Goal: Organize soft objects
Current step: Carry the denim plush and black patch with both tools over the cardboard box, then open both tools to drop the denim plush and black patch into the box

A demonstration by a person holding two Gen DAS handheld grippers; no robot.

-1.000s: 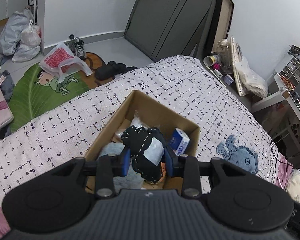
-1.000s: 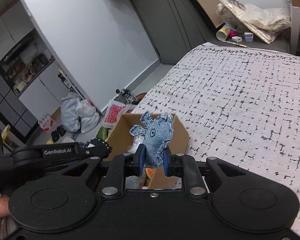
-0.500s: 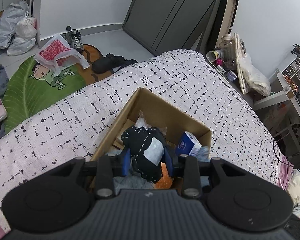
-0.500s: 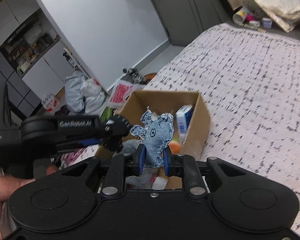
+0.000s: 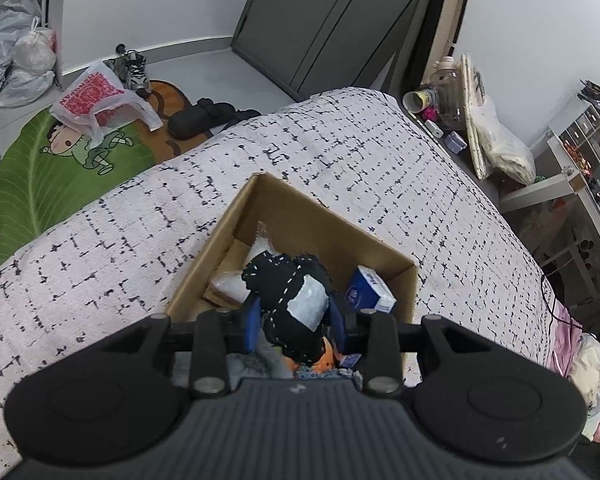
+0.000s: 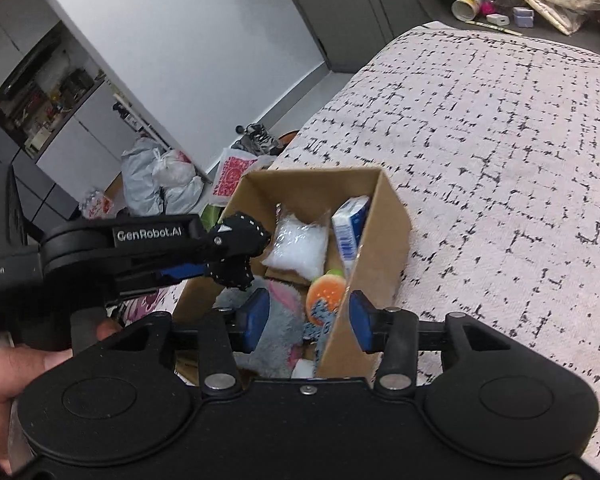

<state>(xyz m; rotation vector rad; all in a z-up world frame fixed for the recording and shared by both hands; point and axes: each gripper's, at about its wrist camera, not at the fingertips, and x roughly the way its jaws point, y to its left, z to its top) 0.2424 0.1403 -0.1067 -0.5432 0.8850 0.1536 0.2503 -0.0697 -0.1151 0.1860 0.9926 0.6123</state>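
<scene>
Your left gripper (image 5: 294,322) is clamped on the black toy (image 5: 290,300), held over the box (image 5: 236,220) on the bed (image 5: 380,160). Your right gripper (image 6: 304,320) hangs over the box's near corner, jaws opening with nothing pressed between the pads. The denim toy (image 6: 320,316) lies inside the box beside the orange toy (image 6: 326,290).

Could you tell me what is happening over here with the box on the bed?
A person is sorting soft toys into a cardboard box on the bed with a handheld gripper in each hand. The left gripper holds a black stitched plush above the box. The right gripper is opening with nothing clamped; a blue denim toy lies below it, beside an orange burger toy.
</scene>
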